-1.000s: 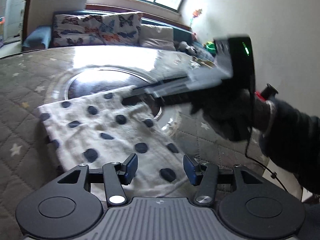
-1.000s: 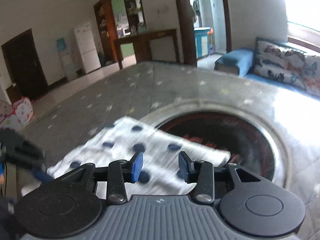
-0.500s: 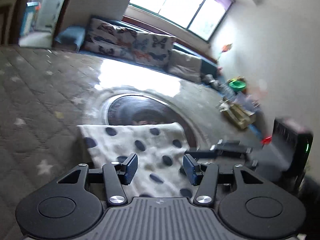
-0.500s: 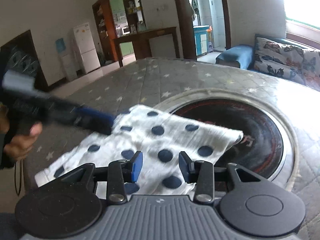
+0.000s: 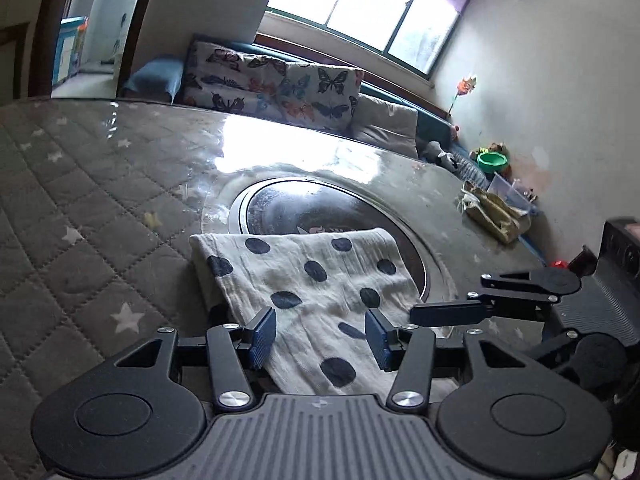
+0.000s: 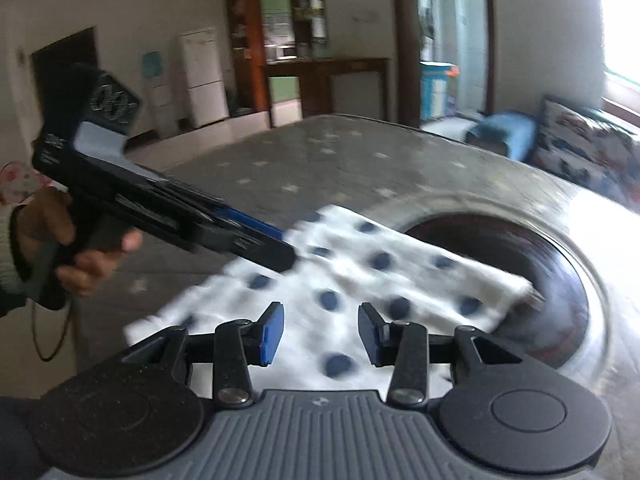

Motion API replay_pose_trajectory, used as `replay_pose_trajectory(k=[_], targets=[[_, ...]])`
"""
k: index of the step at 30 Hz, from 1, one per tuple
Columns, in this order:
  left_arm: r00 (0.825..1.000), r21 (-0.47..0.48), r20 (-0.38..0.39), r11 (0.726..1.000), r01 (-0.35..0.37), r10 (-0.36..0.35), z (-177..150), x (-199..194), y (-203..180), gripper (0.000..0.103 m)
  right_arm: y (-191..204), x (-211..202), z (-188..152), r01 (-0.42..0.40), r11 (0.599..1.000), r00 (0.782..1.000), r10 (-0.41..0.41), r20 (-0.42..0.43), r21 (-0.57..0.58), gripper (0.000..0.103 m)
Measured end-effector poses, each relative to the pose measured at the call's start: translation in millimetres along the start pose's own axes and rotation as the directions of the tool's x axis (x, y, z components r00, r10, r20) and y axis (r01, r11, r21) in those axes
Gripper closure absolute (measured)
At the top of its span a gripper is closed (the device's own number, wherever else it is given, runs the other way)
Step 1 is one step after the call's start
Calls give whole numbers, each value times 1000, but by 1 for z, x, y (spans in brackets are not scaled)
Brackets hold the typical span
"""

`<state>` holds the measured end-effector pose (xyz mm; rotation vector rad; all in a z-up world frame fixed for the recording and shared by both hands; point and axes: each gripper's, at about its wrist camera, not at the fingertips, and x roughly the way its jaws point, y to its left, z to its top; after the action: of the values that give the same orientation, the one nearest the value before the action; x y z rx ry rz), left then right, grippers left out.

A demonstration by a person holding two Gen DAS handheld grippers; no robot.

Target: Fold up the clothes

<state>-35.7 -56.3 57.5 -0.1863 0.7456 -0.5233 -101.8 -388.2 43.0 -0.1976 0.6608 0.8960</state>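
Right gripper (image 5: pixel 416 314) swung nearer, one dotted cloth (image 5: pixel 316 284), perhaps folded

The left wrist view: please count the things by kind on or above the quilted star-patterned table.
White cloth with dark blue dots: 1
Round dark glass turntable: 1
Yellowish crumpled bag: 1
Black two-finger grippers with blue pads: 2, the left gripper and the right gripper
Total: 5
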Motion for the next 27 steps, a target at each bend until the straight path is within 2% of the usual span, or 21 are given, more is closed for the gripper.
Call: replay_pose_trajectory(k=[4, 9, 16, 21, 24, 27], targets=[[1000, 23, -6, 999, -30, 30, -8, -2, -1, 52, 25, 9, 2, -50, 997, 998, 49, -27, -54, 62], [998, 1, 6, 998, -61, 61, -17, -15, 8, 52, 56, 4, -6, -60, 985, 998, 54, -40, -161, 62], [999, -18, 32, 999, -33, 34, -34, -38, -1, 52, 49, -21, -15, -20, 996, 1000, 18, -19, -87, 55], [997, 41, -12, 997, -72, 73, -50, -36, -13, 52, 47, -32, -21, -10, 997, 1000, 8, -26, -77, 55], [996, 28, -10, 996, -84, 84, -51, -42, -11, 52, 38, -39, -20, 12, 1000, 1000, -12, 8, -27, 53], [996, 20, 8, 996, -92, 92, -50, -51, -8, 52, 33, -40, -24, 23, 1000, 1000, -23, -11, -10, 52]])
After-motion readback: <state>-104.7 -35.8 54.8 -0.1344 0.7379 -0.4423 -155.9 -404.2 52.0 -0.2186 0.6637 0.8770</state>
